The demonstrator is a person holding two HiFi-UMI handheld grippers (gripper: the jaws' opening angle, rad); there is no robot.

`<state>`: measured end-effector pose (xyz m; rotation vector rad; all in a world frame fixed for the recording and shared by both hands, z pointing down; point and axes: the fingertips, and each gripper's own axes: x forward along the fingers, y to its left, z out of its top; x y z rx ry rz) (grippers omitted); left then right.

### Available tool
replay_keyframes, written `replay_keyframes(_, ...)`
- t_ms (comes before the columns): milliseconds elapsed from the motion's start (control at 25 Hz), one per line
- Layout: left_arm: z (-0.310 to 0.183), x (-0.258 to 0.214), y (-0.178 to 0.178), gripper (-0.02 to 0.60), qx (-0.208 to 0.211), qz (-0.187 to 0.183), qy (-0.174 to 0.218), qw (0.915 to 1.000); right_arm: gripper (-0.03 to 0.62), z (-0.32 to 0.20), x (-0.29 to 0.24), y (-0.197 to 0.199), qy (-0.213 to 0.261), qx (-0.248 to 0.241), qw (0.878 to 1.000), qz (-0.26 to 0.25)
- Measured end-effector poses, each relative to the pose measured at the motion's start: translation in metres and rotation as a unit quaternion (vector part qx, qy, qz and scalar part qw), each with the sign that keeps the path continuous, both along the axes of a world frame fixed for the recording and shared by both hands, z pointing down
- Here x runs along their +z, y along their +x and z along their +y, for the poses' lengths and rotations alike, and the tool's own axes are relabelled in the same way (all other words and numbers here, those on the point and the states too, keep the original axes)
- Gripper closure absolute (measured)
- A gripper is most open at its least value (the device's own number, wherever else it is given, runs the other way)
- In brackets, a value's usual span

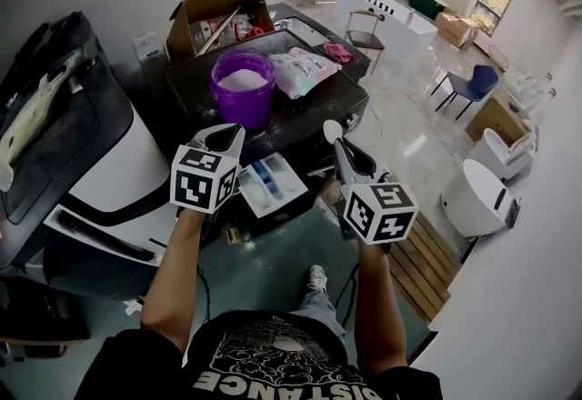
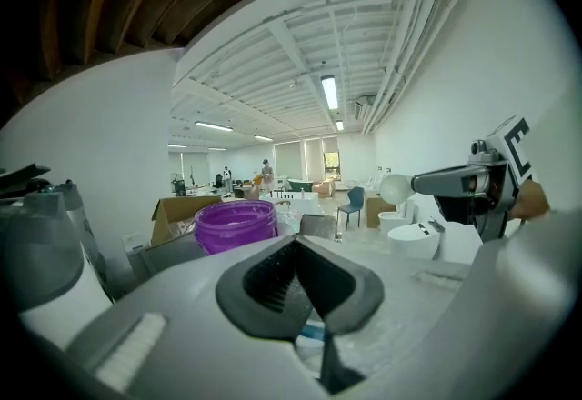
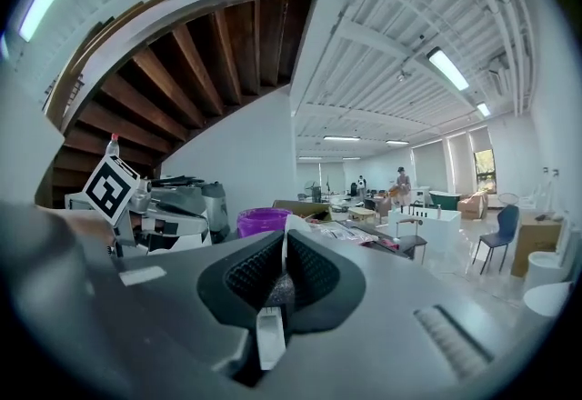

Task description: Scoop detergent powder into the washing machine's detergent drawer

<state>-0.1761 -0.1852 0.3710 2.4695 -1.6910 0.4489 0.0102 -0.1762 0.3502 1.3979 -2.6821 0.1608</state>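
A purple tub [image 1: 243,85] of white powder stands on the black washing machine [image 1: 336,103]. Below it the detergent drawer [image 1: 269,185] is pulled out, white with a blue insert. My left gripper [image 1: 229,133] hovers over the drawer's left end, just in front of the tub, shut on nothing. My right gripper [image 1: 339,146] is to the drawer's right, shut on the handle of a white spoon [image 1: 333,129] whose bowl points up. The left gripper view shows the tub [image 2: 238,224] ahead and the spoon [image 2: 396,189] at right. In the right gripper view the spoon handle [image 3: 270,335] runs between the jaws.
A pink-and-white bag [image 1: 306,71] lies on the machine right of the tub, with an open cardboard box [image 1: 214,21] behind. A white and black appliance [image 1: 91,180] stands at left. Wooden decking [image 1: 423,266] and chairs [image 1: 473,85] are on the right.
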Motion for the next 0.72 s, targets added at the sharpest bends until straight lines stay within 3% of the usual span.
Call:
replay_keyframes(400, -0.039, 0.0, -0.011, 0.577, -0.088, -0.016, -0.021, 0.9958, 0.559, -0.076, -0.002, -0.019, -0.016, -0.1, 0.995, -0.009)
replay_keyframes(720, -0.045, -0.001, -0.026, 0.577, -0.159, -0.018, -0.03, 0.9867, 0.558, -0.105, -0.001, -0.045, -0.026, -0.178, 0.984, -0.004)
